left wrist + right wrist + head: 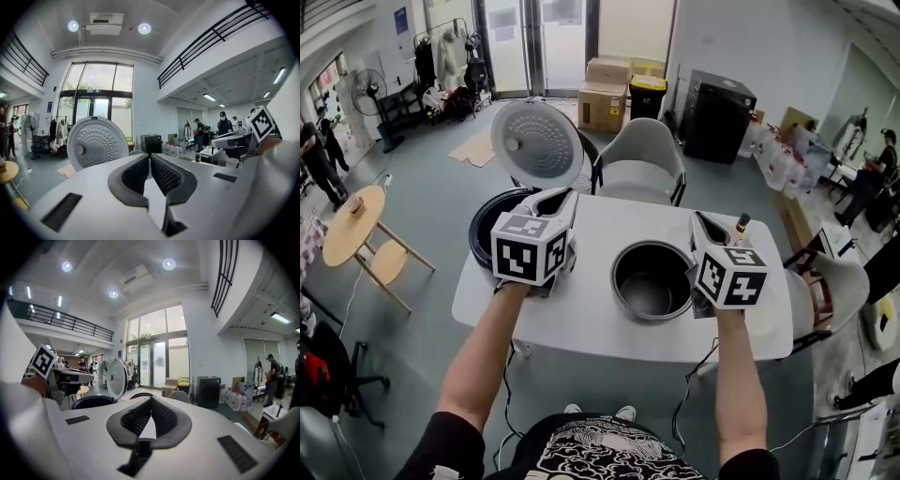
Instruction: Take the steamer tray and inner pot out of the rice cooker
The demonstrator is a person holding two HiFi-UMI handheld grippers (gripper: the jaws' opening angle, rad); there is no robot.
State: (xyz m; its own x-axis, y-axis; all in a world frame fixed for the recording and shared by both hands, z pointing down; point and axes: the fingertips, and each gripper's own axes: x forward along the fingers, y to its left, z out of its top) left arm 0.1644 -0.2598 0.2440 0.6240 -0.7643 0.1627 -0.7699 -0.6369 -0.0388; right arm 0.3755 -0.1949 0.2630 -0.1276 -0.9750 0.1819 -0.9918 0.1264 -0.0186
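Both grippers held above the counter, jaws clenched and empty.
The left gripper (558, 200) and the right gripper (703, 223) had their jaws pressed together with nothing between them. The inner pot (652, 279) stood on the white counter (591, 328), outside the rice cooker (487, 227) and to its right, near the right gripper. The cooker sat at the counter's left end with its lid (536, 142) raised upright. A small dark bottle (741, 225) stood behind the right gripper.
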